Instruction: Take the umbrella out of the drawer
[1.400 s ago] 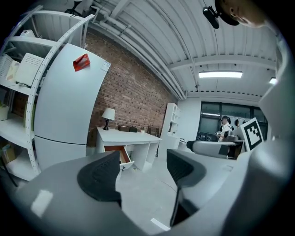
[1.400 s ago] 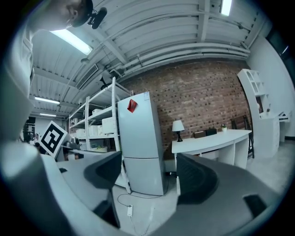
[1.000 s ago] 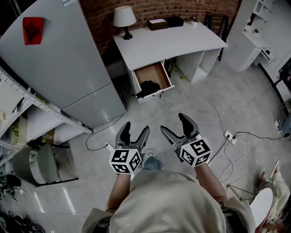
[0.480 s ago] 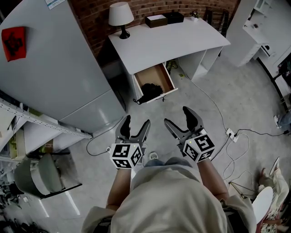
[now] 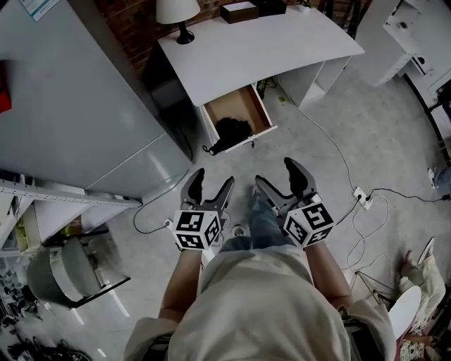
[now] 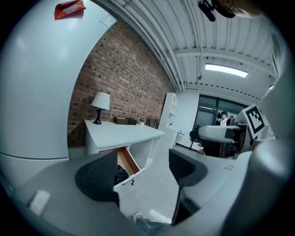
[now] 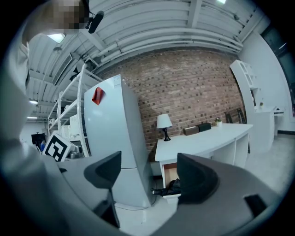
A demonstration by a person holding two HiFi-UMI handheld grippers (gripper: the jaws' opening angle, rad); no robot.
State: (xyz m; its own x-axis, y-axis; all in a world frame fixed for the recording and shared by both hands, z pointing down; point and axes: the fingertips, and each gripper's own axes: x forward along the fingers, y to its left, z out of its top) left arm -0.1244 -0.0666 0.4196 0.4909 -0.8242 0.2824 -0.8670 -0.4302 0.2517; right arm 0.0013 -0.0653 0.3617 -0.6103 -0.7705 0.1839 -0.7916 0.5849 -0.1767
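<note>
A black folded umbrella (image 5: 229, 132) lies in the open wooden drawer (image 5: 239, 107) under the white desk (image 5: 261, 53), its handle sticking out over the drawer's front left corner. The umbrella (image 7: 171, 187) also shows low in the right gripper view, and as a dark bundle (image 6: 121, 175) in the left gripper view. My left gripper (image 5: 209, 187) and right gripper (image 5: 277, 180) are held side by side in front of the person, well short of the drawer. Both stand open with nothing between their fingers.
A tall grey refrigerator (image 5: 77, 106) stands left of the desk, with metal shelving (image 5: 42, 194) nearer. A lamp (image 5: 177, 14) and boxes (image 5: 239, 10) sit on the desk. Cables and a power strip (image 5: 361, 195) lie on the floor at right. A chair (image 5: 60, 271) stands at lower left.
The person has walked toward the desk. The drawer and refrigerator now sit nearer and lower in the head view. Both grippers came forward with the person, still open.
</note>
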